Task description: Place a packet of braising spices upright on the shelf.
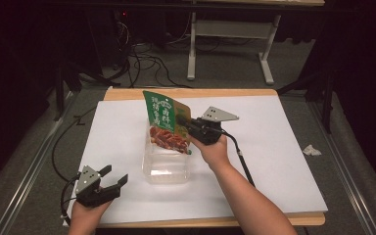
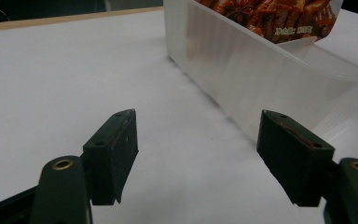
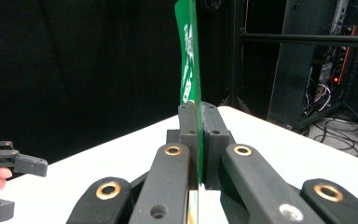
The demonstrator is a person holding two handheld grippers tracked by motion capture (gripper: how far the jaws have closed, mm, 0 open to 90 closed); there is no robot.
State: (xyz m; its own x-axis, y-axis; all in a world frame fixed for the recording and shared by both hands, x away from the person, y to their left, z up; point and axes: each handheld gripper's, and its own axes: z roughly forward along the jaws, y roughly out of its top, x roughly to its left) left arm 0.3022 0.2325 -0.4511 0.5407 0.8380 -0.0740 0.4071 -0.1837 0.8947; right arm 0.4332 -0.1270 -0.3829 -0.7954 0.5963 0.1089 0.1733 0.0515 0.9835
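Above the clear plastic container [image 1: 165, 166] that stands near the middle of the white table sheet [image 1: 284, 161], the right gripper [image 1: 185, 124] holds a green snack pouch [image 1: 167, 123]; its jaws are clamped flat on the pouch's right edge, and in the right gripper view the pouch [image 3: 189, 70] shows edge-on, pinched between the two black pads and rising straight up from them. The pouch's lower end, printed with braised brown pieces, has dipped just inside the container's open top; the left gripper view shows that printed bottom corner [image 2: 279, 18] behind the translucent wall [image 2: 242, 74]; whether it touches the floor of the container I cannot tell.

By my reading the work is loading the pouch into the container and it is well along but unfinished: the pouch is lifted and partly entered; what is left is lowering it fully and letting go.

The pouch stands nearly upright, its long axis running top to bottom with a slight lean of the top toward the container's far-left side; its printed face looks toward the person.

Left of and nearer than the container, the left gripper [image 1: 111, 178] rests low by the sheet's near edge, jaws spread wide, holding nothing, aimed at the container's wall.
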